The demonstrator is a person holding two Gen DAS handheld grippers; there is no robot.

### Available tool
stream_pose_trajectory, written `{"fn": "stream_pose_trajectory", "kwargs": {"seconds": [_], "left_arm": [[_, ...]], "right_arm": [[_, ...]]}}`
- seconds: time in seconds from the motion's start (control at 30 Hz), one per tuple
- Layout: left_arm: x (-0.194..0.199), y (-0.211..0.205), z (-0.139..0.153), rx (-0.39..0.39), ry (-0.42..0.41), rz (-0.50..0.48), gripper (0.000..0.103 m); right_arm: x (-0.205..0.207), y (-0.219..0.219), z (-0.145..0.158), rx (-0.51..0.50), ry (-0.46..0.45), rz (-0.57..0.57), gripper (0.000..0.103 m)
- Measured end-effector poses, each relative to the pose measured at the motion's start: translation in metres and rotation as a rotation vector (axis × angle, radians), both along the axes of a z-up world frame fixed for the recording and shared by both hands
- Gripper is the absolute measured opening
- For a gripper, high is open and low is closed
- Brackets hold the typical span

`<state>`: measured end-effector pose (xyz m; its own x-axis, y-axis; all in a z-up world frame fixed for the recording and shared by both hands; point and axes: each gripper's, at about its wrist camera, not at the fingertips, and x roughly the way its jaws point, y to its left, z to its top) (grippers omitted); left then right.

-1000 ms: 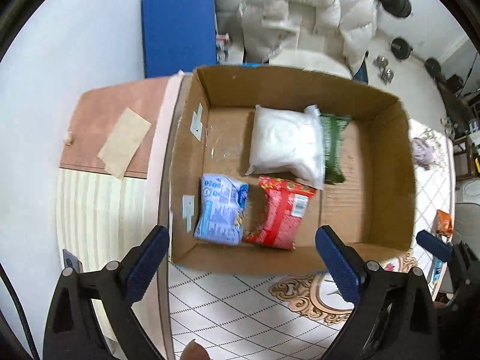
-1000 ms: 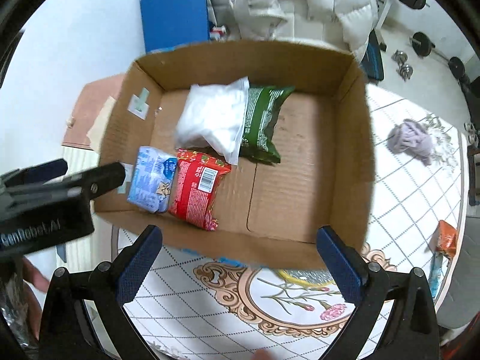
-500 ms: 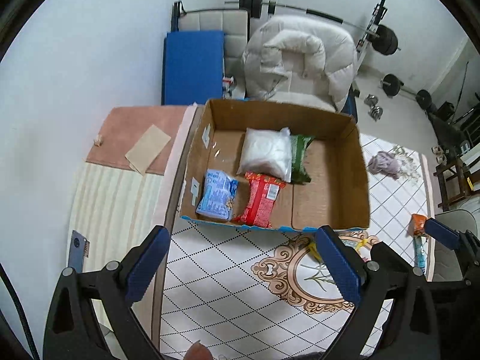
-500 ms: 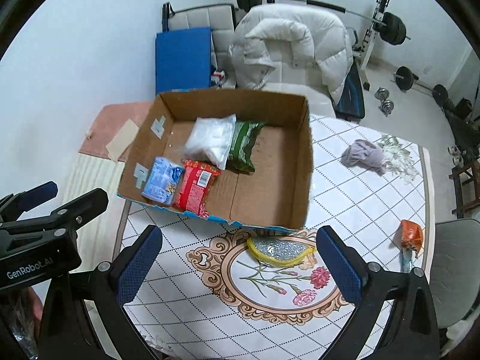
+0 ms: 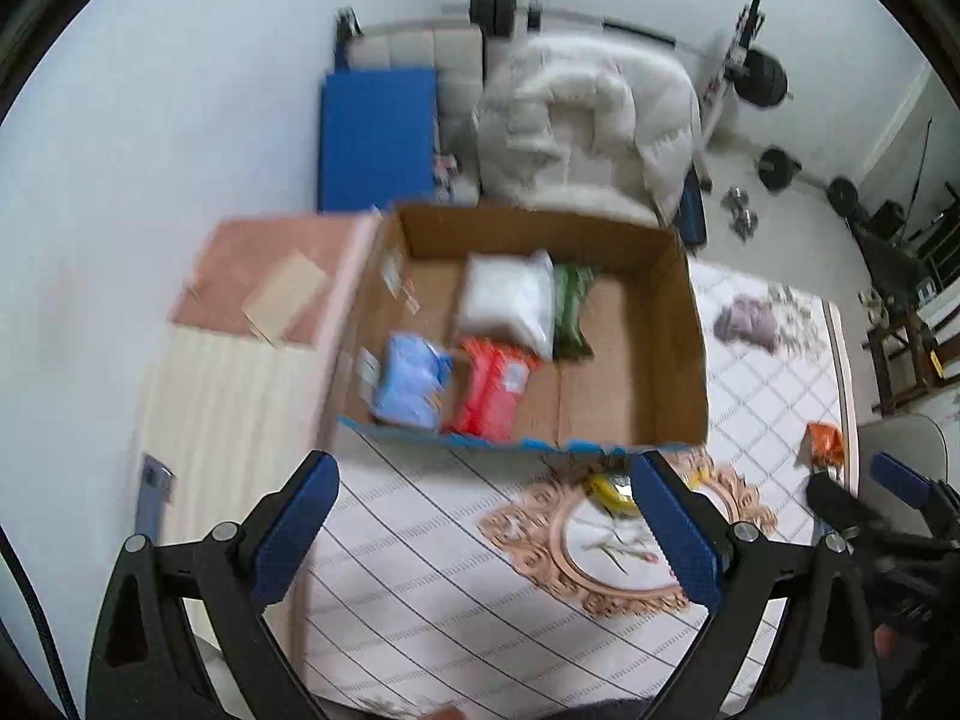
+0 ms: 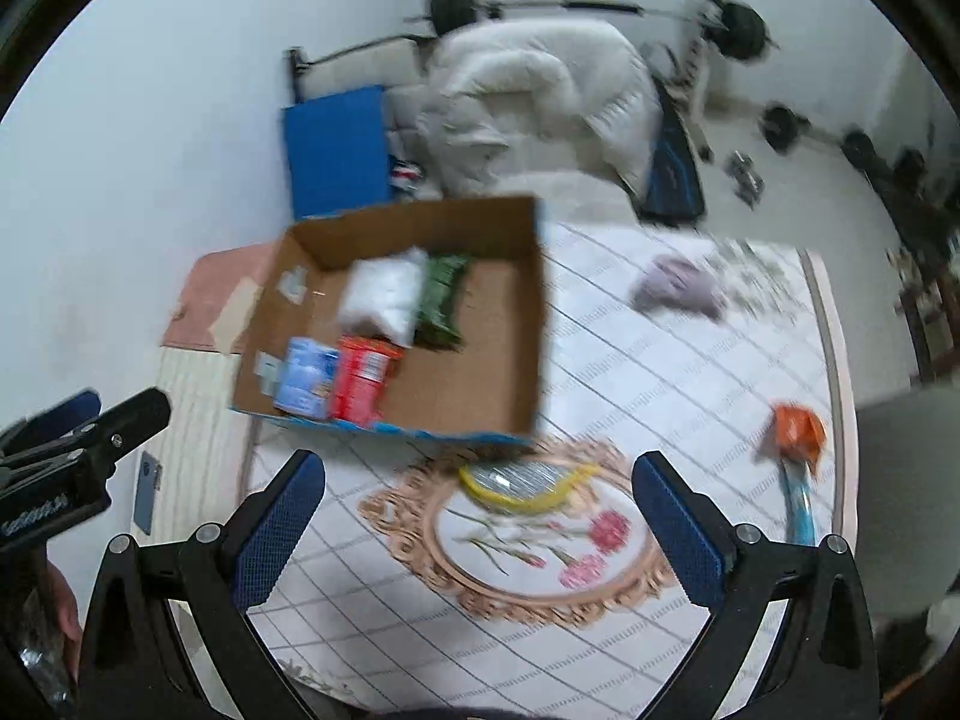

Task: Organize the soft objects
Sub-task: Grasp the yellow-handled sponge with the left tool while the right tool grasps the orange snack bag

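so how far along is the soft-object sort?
Partly done. Done: four packs lie in the cardboard box: white, green, blue, red. In hand: nothing; the left tool and right tool are both open and empty. Left: the yellow-rimmed pack, the orange packet and the grey cloth on the tablecloth.

Ahead of my fingers the cardboard box point(image 6: 516, 324) looks matt brown, its packets glossy plastic: white bag point(image 6: 384, 294), red packet point(image 6: 360, 378). Under my grippers the tablecloth point(image 6: 660, 372) is smooth, printed cloth. My blue pads point(image 6: 273, 531) look finely textured, on matt black plastic.
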<state>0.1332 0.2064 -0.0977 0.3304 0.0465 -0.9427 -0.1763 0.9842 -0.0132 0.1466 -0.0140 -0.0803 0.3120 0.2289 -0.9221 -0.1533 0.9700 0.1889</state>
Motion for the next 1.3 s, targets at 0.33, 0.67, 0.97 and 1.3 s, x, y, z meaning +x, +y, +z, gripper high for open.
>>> {"fn": "stream_pose_trajectory", "kwargs": {"seconds": [0.33,0.67,0.97,1.3], "left_arm": [[0.024,-0.061,-0.184,-0.465,0.332,0.233,0.099],[0.027,-0.121,-0.251,-0.393,0.293,0.489,0.099],[0.018,-0.155,-0.277,-0.247,0.331,0.482,0.099],[-0.046,-0.164,-0.265,-0.221,0.414,0.311,0.099]], "right_arm": [[-0.006,-0.177,-0.095,-0.086,0.199,-0.357,0.103],[-0.010,-0.277,-0.155,-0.215,0.297,-0.458,0.103],[0.019,-0.313,-0.176,-0.246,0.327,-0.422,0.103],[0.106,-0.281,-0.220,-0.321,0.314,0.046,0.103]]}}
